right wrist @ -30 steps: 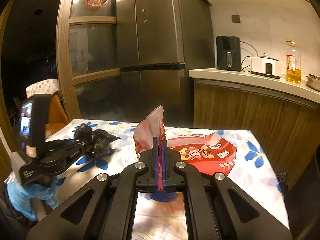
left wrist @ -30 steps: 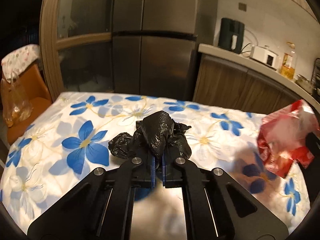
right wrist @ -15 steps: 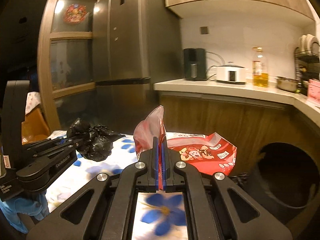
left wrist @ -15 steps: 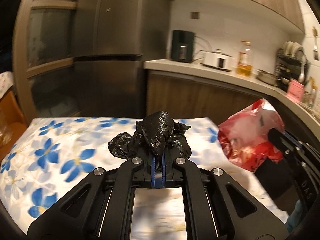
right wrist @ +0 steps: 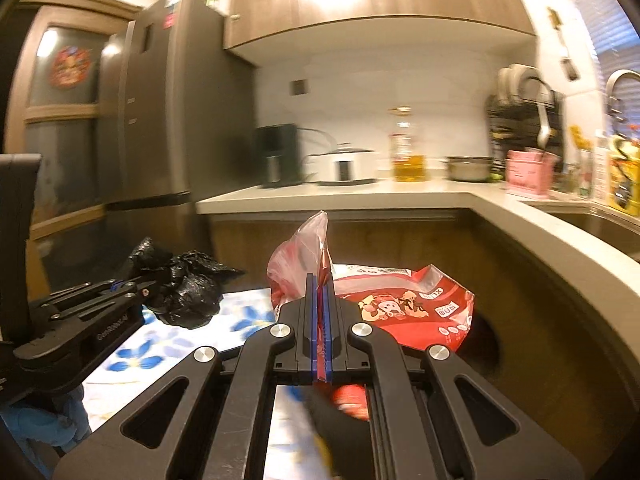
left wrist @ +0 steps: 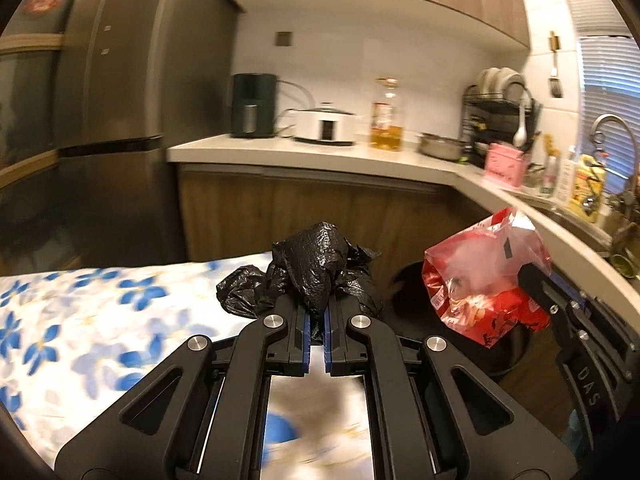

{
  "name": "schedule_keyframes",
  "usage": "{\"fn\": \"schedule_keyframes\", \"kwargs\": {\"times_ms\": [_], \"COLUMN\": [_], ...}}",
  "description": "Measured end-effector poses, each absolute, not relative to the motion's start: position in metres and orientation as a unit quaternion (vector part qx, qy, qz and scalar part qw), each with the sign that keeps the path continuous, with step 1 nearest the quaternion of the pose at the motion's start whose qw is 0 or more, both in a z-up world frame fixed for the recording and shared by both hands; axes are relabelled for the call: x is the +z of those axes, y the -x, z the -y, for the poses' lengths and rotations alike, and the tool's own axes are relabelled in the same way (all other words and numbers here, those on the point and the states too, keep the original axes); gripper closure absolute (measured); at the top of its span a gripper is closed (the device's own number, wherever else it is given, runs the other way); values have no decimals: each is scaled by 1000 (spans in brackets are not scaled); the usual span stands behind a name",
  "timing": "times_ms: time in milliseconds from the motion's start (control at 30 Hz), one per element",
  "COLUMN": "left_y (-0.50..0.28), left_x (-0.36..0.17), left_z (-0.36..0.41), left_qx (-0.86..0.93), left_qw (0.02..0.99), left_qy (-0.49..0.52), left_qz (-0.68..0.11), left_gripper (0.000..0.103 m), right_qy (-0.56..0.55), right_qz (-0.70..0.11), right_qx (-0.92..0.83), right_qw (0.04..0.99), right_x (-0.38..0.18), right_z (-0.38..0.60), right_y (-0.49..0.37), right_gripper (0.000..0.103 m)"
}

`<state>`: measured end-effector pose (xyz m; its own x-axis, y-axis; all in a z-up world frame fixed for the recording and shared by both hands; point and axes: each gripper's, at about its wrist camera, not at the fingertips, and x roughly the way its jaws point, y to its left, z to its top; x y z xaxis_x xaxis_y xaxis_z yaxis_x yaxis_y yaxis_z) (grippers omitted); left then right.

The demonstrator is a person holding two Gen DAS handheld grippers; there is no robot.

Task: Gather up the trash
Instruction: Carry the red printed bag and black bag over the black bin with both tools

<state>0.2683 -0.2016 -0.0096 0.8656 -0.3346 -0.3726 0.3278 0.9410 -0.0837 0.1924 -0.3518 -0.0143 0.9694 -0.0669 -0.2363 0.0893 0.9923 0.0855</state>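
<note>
Both grippers were clamped down tight here. The left gripper (left wrist: 316, 316) had its jaws pinched on a crumpled black bag (left wrist: 310, 276), which stuck up and out past the fingertips, above the edge of the flowered tablecloth (left wrist: 80, 320). The right gripper (right wrist: 320, 304) was squeezed on the thin edge of a red snack bag (right wrist: 400, 304), held off to the right of the black one, over a dark round bin (left wrist: 508, 356) beside the counter (left wrist: 360, 160).

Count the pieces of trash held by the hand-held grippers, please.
2: a black plastic bag in the left hand-held gripper, a red snack bag in the right hand-held gripper. More may be hidden.
</note>
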Motion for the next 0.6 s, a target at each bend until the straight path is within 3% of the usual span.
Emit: {"fn": "schedule_keyframes", "kwargs": {"times_ms": [267,533,600], "left_y": [-278,-297,-299], "left_x": [-22,-40,-44], "left_z": [278,302,302], "left_qx": [-236,-277,-283], "left_qw": [954,937,935], "left_qy": [-3,-7,-7], "left_qz": [-183,-210,-215], "left_gripper": [99,98,90], "right_qy": [-71,-82,-86], "right_qz": [-113,-115,-120], "right_qx": [-97,-111,-112], "right_qw": [986,984,983], "right_x": [-25,-31,-35], "right_z": [407,425,428], "right_y": [-192,-200,-204], "right_gripper": [100,100,100]}}
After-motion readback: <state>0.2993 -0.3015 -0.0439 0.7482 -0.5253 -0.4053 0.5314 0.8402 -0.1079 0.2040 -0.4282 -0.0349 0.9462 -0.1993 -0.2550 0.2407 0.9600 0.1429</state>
